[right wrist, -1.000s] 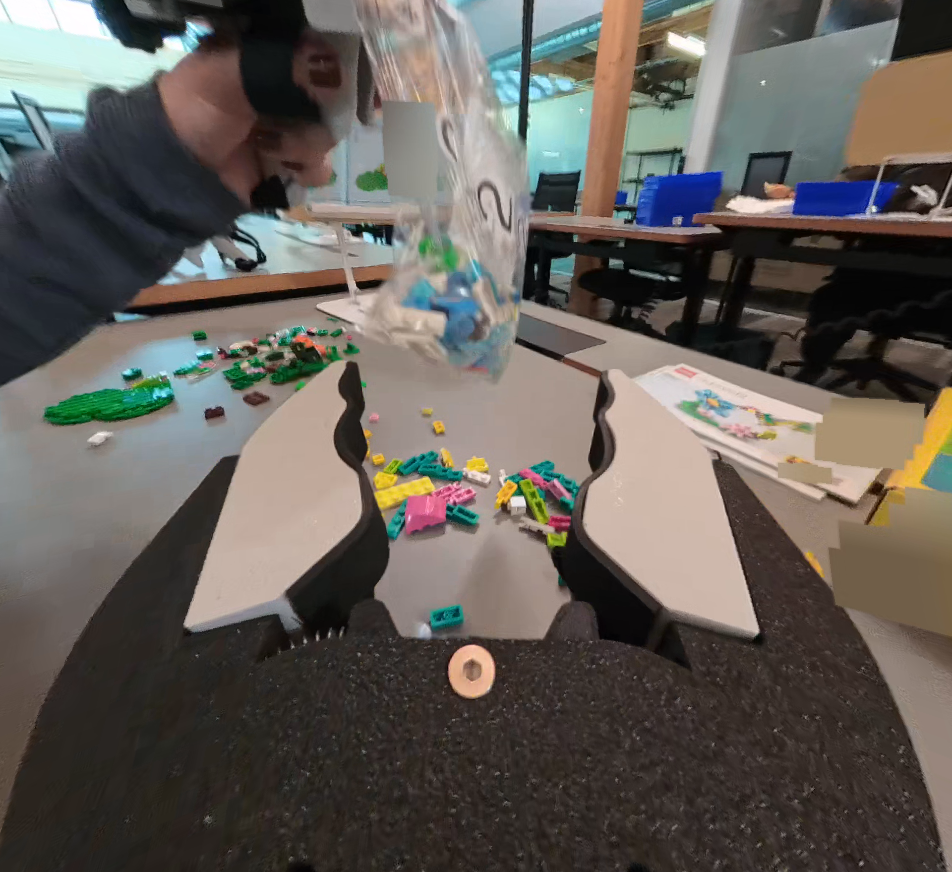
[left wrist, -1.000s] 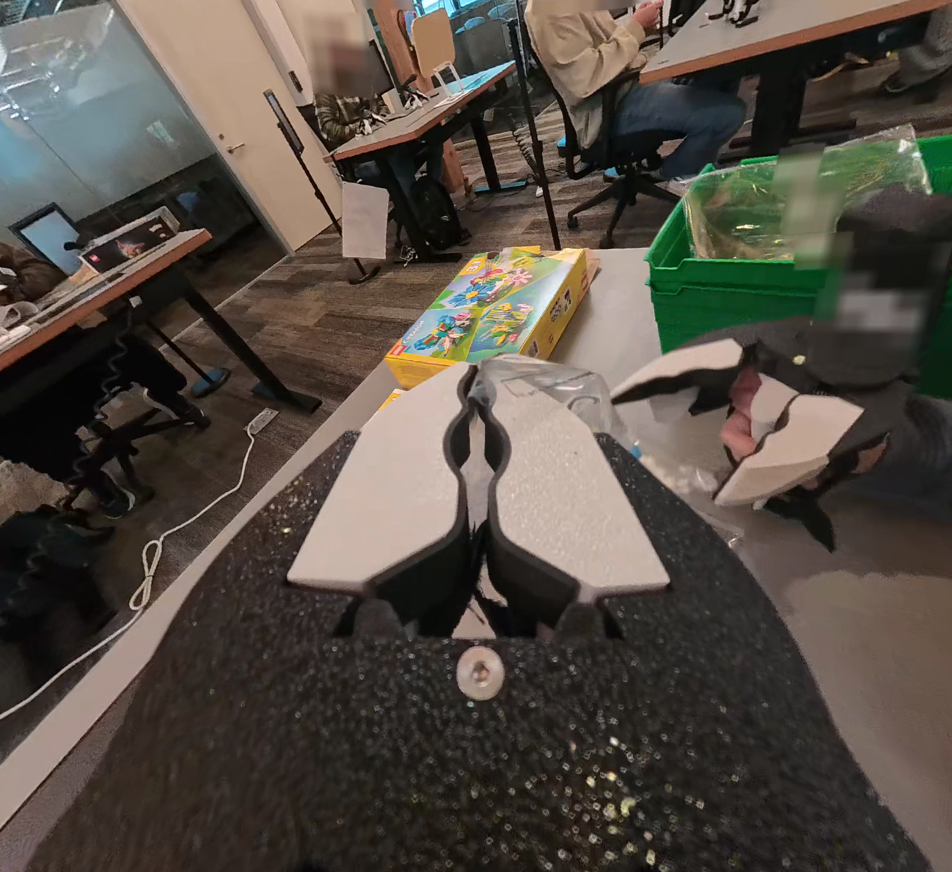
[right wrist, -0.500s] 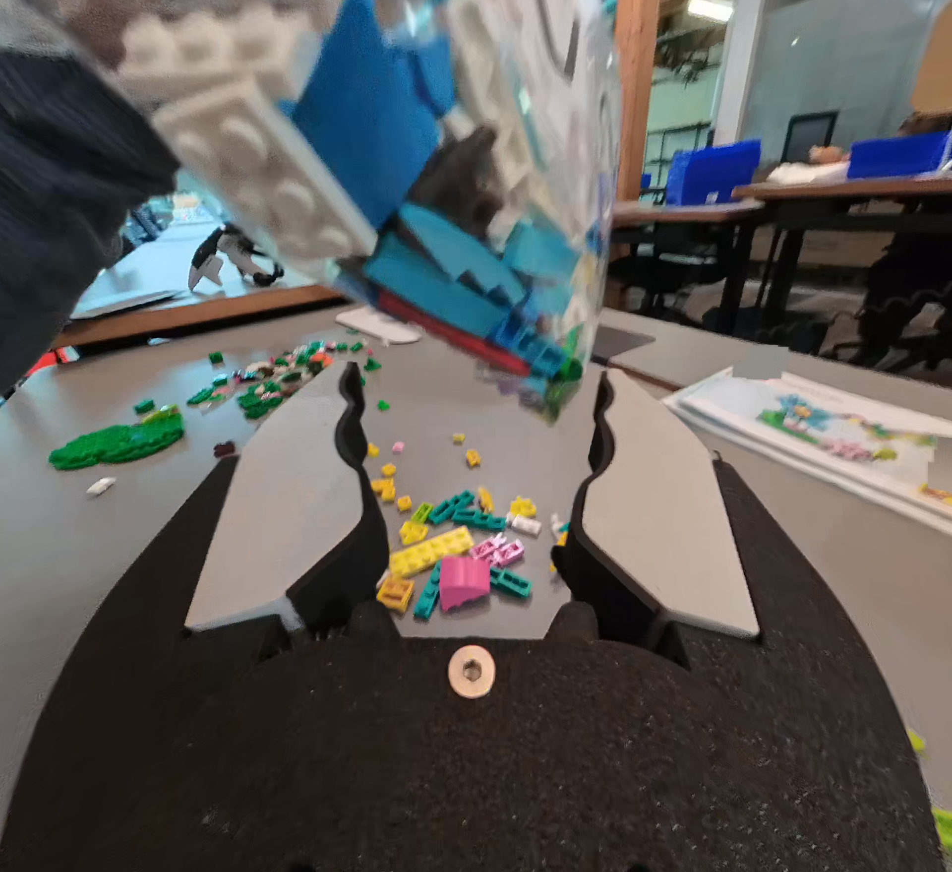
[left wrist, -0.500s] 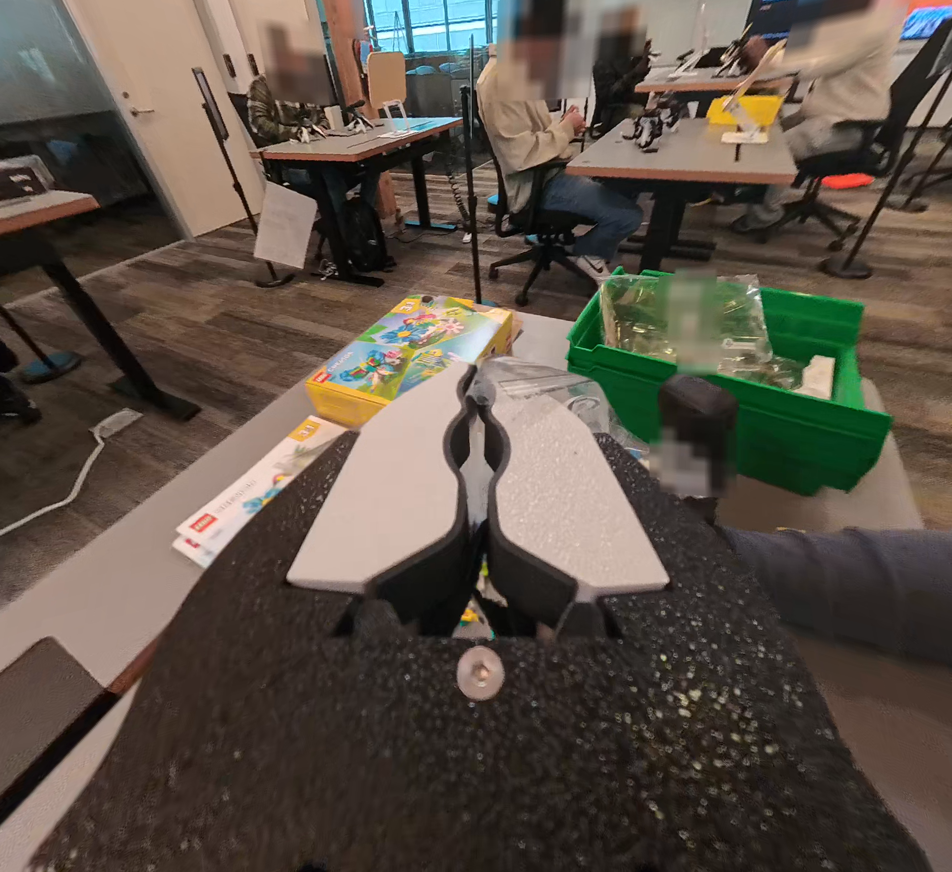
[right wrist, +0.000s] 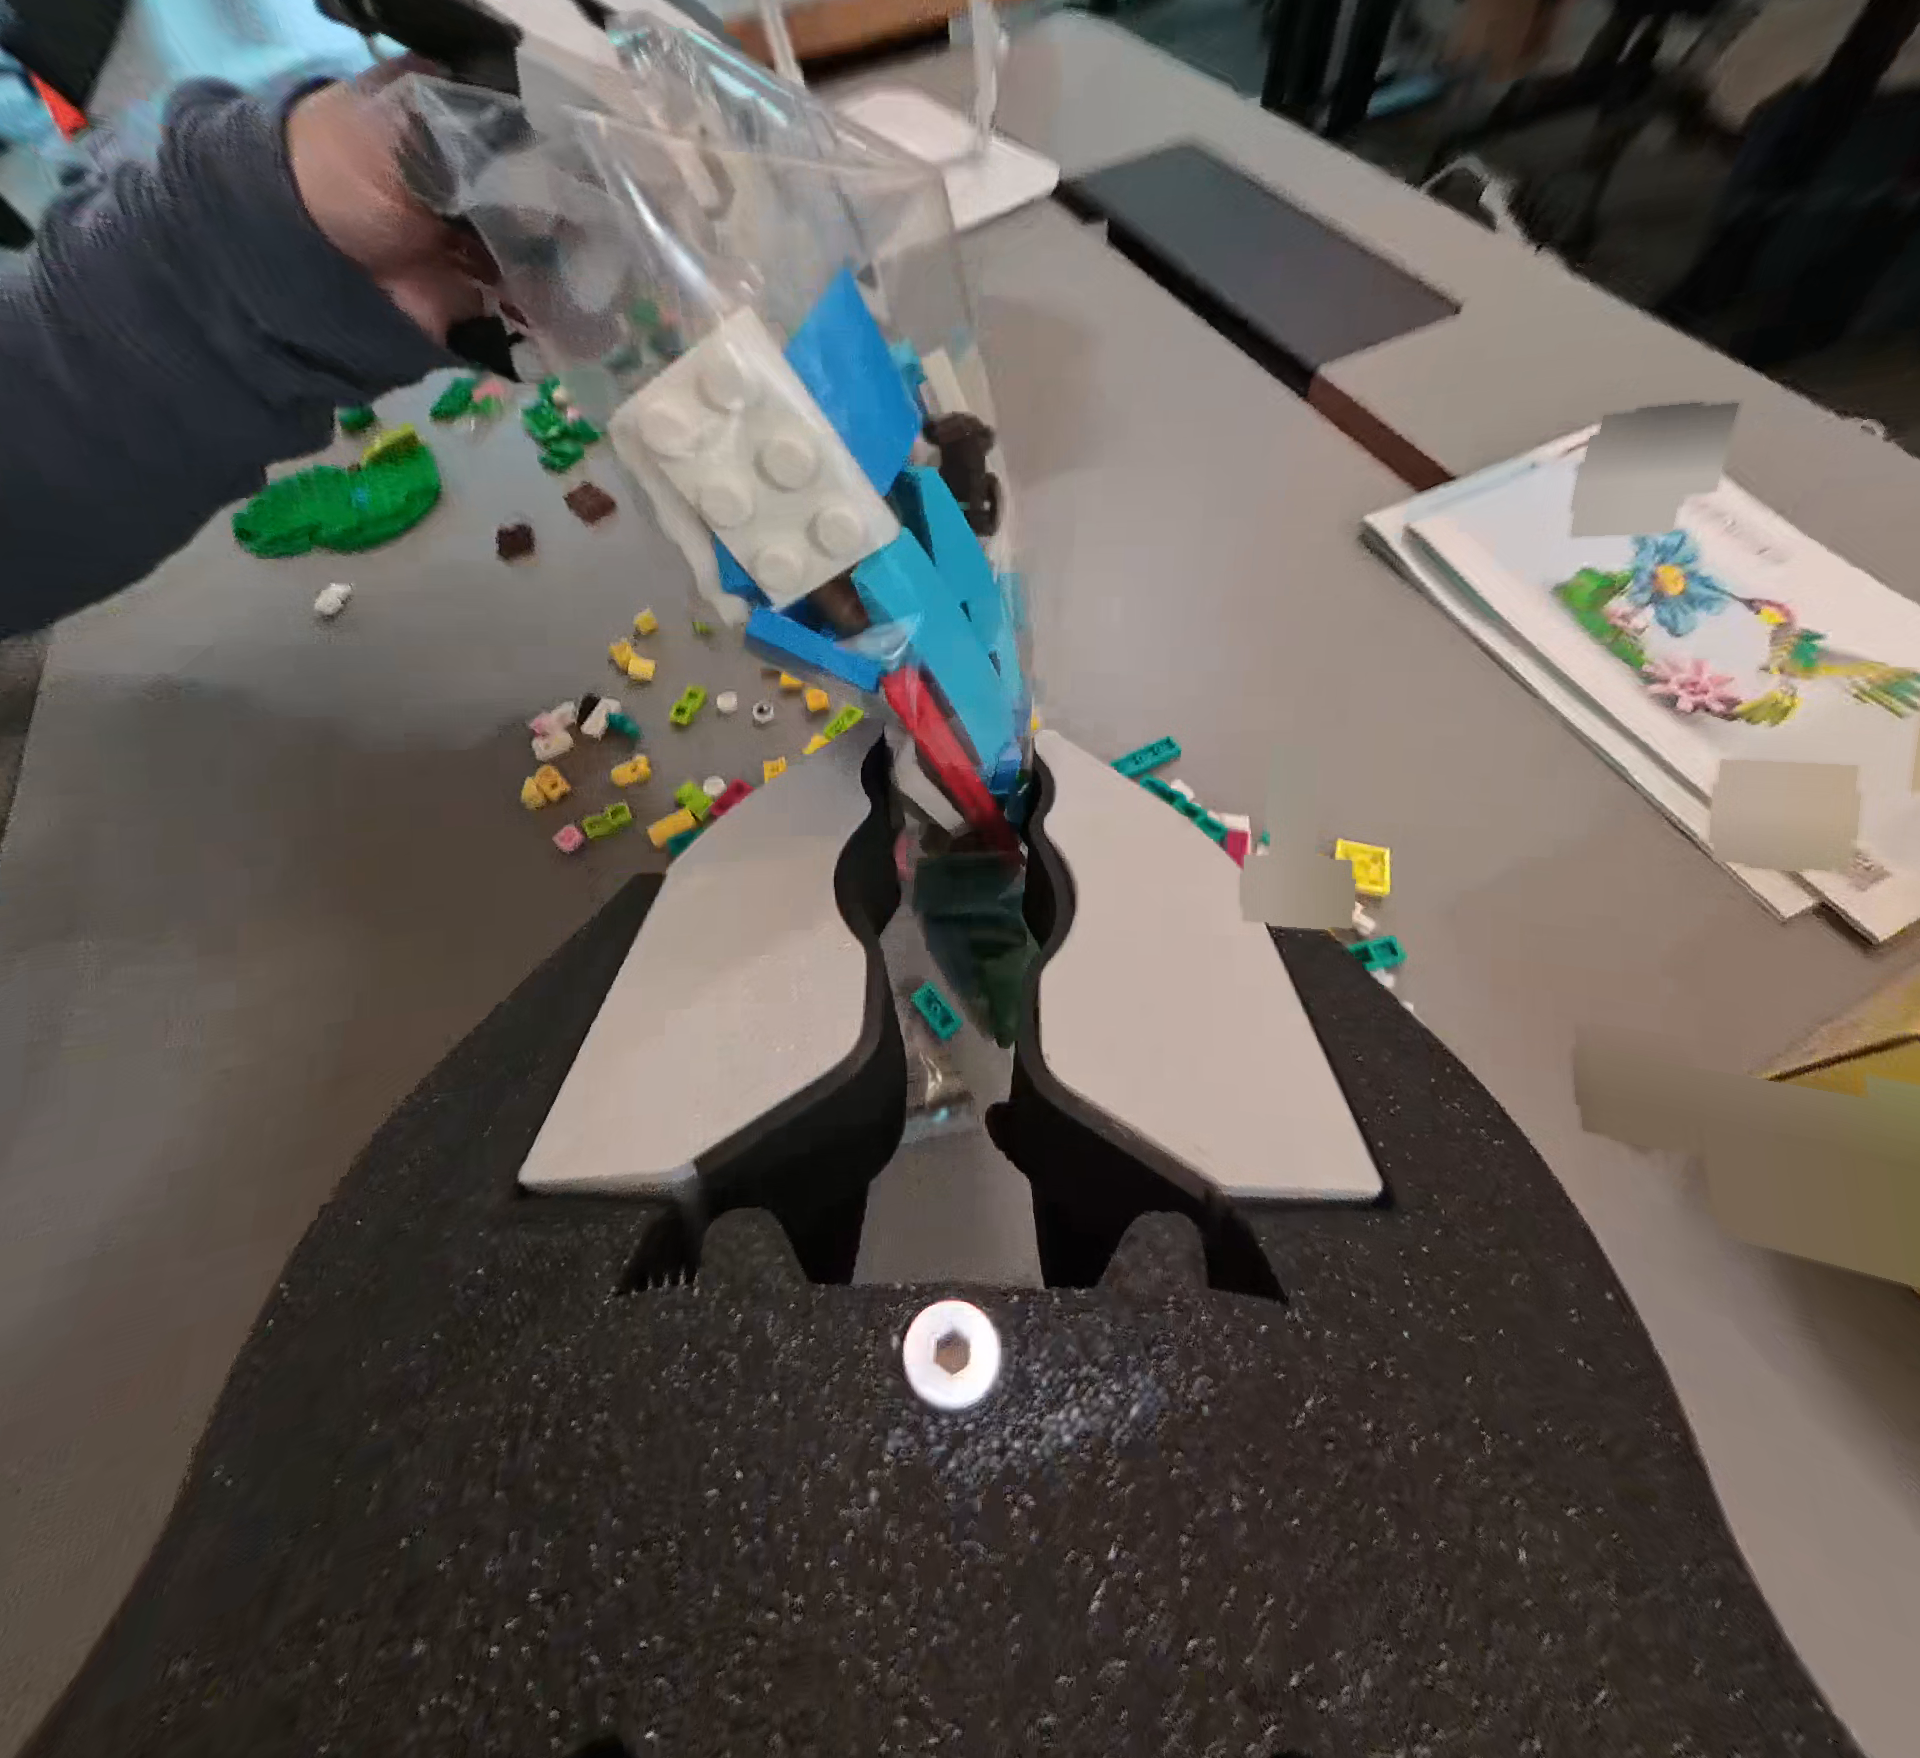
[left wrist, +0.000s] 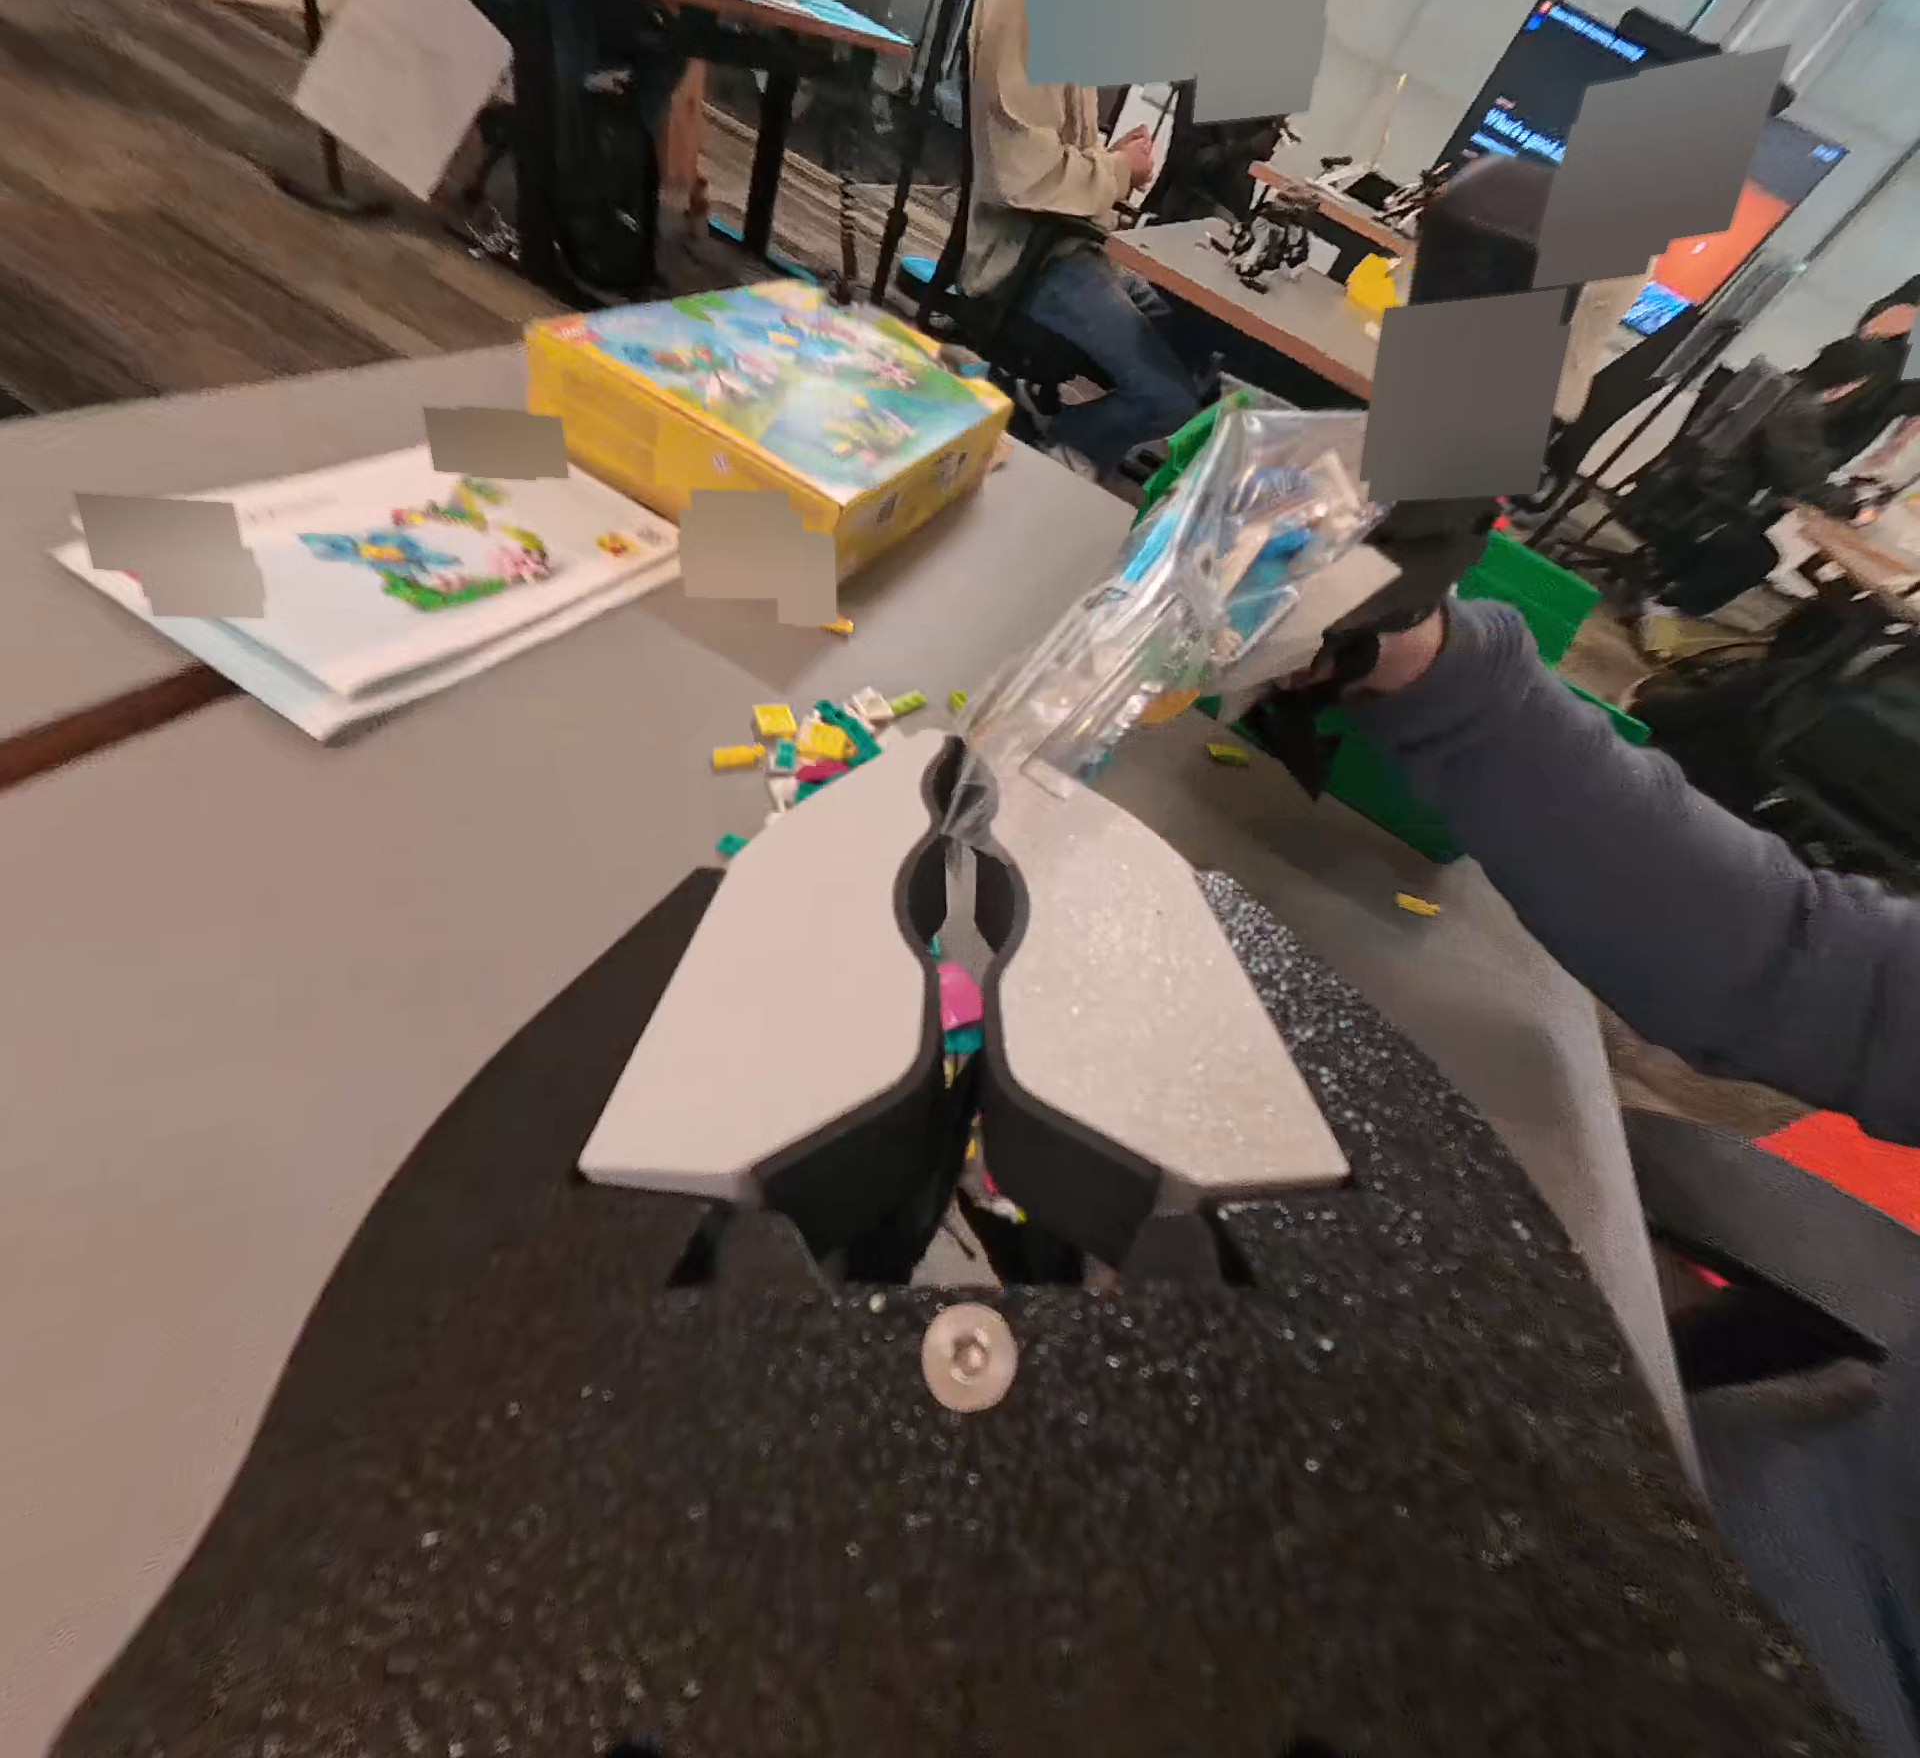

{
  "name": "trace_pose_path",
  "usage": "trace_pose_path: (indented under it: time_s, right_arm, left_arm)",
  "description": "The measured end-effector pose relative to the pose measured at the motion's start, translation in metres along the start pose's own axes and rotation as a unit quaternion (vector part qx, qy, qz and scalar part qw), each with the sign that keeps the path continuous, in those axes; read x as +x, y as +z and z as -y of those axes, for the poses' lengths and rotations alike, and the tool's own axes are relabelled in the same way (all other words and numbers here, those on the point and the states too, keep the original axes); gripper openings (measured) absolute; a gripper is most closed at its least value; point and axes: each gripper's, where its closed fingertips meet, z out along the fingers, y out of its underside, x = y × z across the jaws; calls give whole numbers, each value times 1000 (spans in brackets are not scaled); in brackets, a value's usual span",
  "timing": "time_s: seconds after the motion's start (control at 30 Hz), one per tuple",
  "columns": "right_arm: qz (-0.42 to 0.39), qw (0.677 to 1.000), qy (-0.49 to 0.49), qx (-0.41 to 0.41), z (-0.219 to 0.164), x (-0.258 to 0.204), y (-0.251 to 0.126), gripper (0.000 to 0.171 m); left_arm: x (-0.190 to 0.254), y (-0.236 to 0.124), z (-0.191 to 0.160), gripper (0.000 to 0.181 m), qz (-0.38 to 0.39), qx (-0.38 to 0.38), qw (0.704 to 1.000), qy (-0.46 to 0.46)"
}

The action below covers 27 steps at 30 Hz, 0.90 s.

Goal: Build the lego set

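A clear plastic bag (right wrist: 790, 461) of blue, white and red bricks hangs stretched between both grippers above the grey table (right wrist: 1143, 482). My right gripper (right wrist: 956, 768) is shut on the bag's lower end. My left gripper (left wrist: 961, 773) is shut on the bag's twisted other end; the bag (left wrist: 1174, 607) runs from it up to the right gripper (left wrist: 1340, 596). The left gripper (right wrist: 447, 46) shows at the upper left of the right wrist view. Loose small bricks (right wrist: 623, 763) lie scattered on the table under the bag, also in the left wrist view (left wrist: 821, 742).
A green plate assembly (right wrist: 332, 503) and green pieces lie far left. Instruction booklets (right wrist: 1683, 648) lie to the right, also in the left wrist view (left wrist: 384, 565), beside the yellow set box (left wrist: 769, 399). A green bin (left wrist: 1527, 586) stands behind. A black pad (right wrist: 1247, 254) lies farther back. The left gripper's tips are roughly 12 cm from the right gripper's.
My right gripper, open before, has closed on the bag's lower end. My left gripper has swung the bag toward it and now tilts down at the table.
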Motion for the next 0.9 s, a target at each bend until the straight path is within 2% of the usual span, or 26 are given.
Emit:
trace_pose_path:
  time_s: [0.33, 0.9]
  right_arm:
    - [13, 991, -22, -134, -3, -2, 6, 17]
    - [-7, 985, -85, -151, 16, -7, 2, 15]
  left_arm:
    - [-13, -4, -45, 0, -45, -2, 997, -68]
    - [-9, -5, -71, 0, -67, -13, 996, -55]
